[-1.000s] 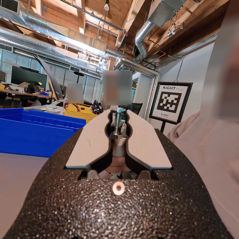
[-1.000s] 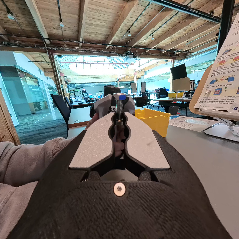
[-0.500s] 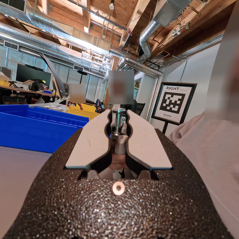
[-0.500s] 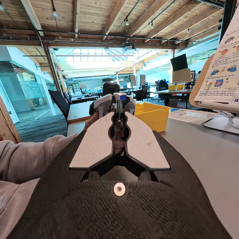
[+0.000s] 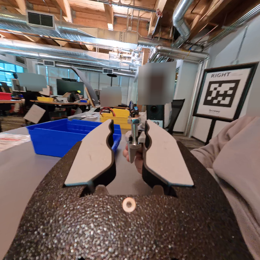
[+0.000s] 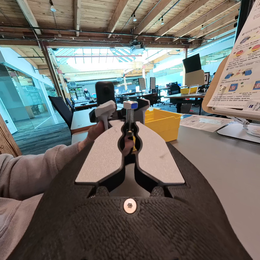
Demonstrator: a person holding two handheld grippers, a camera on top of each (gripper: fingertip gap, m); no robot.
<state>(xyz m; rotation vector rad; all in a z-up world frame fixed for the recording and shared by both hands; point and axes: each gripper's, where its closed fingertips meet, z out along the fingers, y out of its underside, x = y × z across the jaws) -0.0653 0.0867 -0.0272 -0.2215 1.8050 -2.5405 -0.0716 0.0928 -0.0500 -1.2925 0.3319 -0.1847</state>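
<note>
Right gripper (image 6: 129, 123) clamped on threaded bolt (image 6: 130, 118), upright, hex head at 12 o'clock. Left gripper (image 6: 121, 109) just behind, fingers spread. Yellow bin (image 6: 163, 123) at 2 o'clock.

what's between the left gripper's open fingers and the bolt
Nothing visible. The bolt, held upright by the right gripper, stands in the gap of the left gripper, close to its right finger and clear of the other. The blue bin sits off to the side.
</note>
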